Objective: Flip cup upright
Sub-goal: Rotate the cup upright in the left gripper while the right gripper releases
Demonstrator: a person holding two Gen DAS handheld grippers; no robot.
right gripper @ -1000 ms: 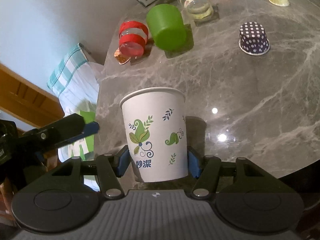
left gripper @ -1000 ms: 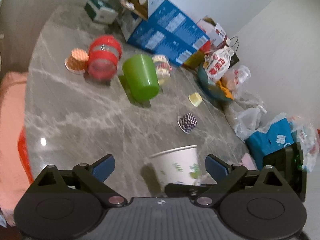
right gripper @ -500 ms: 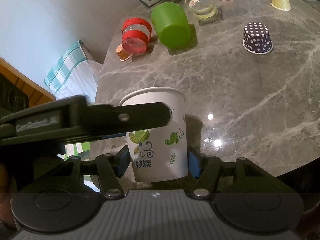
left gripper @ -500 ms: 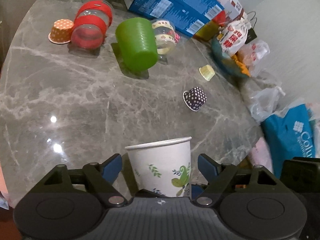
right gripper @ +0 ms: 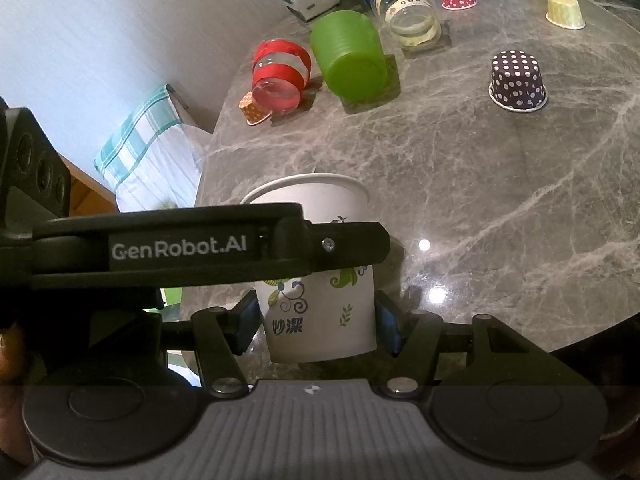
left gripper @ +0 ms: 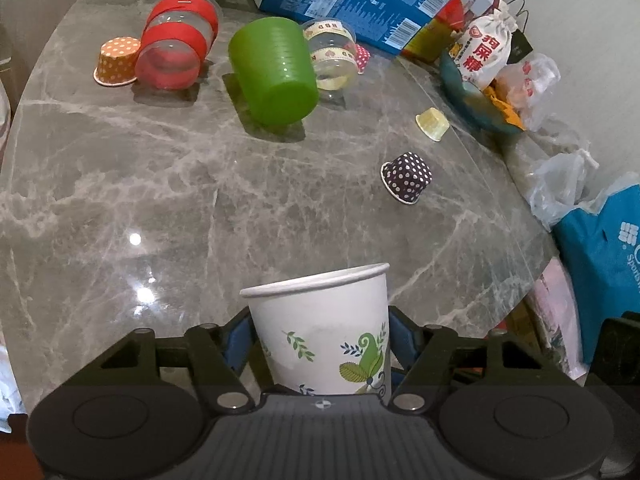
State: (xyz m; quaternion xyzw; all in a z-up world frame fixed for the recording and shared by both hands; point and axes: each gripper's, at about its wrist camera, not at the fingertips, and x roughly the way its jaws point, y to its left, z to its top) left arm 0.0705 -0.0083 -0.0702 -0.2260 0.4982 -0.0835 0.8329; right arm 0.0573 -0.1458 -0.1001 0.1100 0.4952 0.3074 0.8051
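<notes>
A white paper cup with green leaf print (left gripper: 324, 328) stands upright, mouth up, at the near edge of the grey marble table (left gripper: 160, 184). My left gripper (left gripper: 320, 332) has its blue pads against both sides of the cup. In the right wrist view the same cup (right gripper: 320, 288) sits between my right gripper's (right gripper: 318, 320) blue pads, which touch its lower sides. The left gripper's black finger (right gripper: 200, 246) crosses in front of the cup's upper half there.
A green cup (left gripper: 276, 76) lies on its side mid-table. A red-banded clear cup (left gripper: 176, 44) and a clear taped cup (left gripper: 332, 60) lie beside it. Small cupcake liners stand upside down: orange (left gripper: 116, 62), purple dotted (left gripper: 408, 178), yellow (left gripper: 432, 123). Blue boxes and bags crowd the far right.
My left gripper has moved in from the side, taken the cup between its fingers and closed on it. My right gripper has kept its hold on the cup.
</notes>
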